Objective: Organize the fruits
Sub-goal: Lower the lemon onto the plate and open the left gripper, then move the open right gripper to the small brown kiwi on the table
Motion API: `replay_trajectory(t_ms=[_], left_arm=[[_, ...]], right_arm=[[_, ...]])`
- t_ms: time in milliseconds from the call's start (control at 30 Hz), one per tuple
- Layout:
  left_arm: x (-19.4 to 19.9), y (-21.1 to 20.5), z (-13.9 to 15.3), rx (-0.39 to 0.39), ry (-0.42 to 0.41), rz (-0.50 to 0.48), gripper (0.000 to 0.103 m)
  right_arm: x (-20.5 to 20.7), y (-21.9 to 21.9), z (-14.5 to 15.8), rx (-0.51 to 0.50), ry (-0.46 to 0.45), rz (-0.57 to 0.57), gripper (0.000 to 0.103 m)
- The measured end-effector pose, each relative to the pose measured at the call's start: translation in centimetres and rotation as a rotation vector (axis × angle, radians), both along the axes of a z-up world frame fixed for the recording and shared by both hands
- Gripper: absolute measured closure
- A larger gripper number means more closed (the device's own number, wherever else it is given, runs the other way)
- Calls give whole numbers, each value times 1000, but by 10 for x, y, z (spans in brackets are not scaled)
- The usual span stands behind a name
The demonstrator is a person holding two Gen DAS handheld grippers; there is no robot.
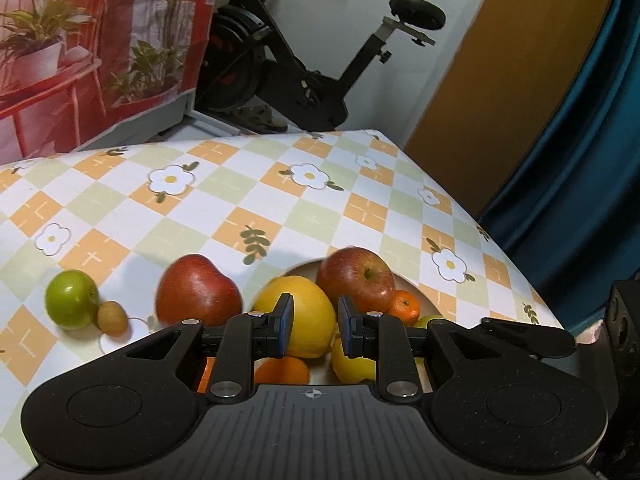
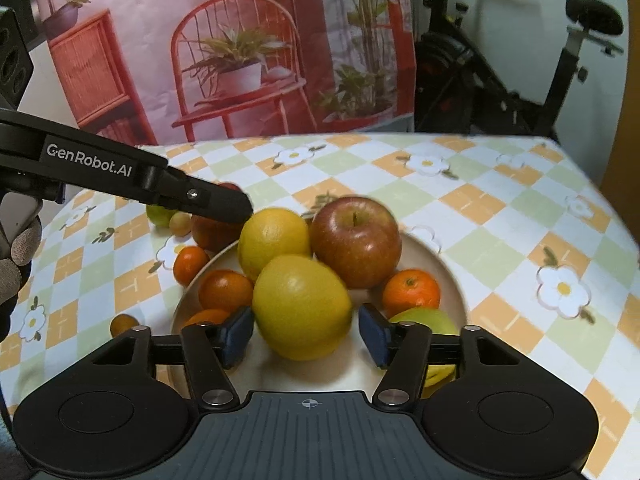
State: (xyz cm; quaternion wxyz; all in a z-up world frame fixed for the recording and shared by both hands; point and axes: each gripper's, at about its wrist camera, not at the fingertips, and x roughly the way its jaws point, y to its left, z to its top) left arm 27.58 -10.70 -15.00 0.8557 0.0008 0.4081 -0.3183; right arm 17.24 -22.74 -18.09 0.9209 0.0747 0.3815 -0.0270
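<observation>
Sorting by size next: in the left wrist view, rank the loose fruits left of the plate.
1. red apple
2. green fruit
3. small tan fruit
All lie at similar depth, so ranking looks safe.

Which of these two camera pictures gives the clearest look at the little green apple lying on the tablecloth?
The left wrist view. There the green apple lies whole and unobstructed on the tablecloth, touching a small tan fruit. In the right wrist view only a sliver of it peeks out beneath the other tool's black arm.
</observation>
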Motion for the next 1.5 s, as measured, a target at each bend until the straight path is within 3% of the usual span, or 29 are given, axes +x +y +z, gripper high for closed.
replay_trajectory(t_ms=[267,933,1500], left_arm=[[3,29,7,6,-30,67,77],[-2,145,21,44,-62,302,77],[-35,120,-15,57,-21,181,75]], right_arm=[[0,2,4,-23,-7,-5,48],[11,35,21,-109,-57,78,47],[25,58,26,-78,-57,194,47]])
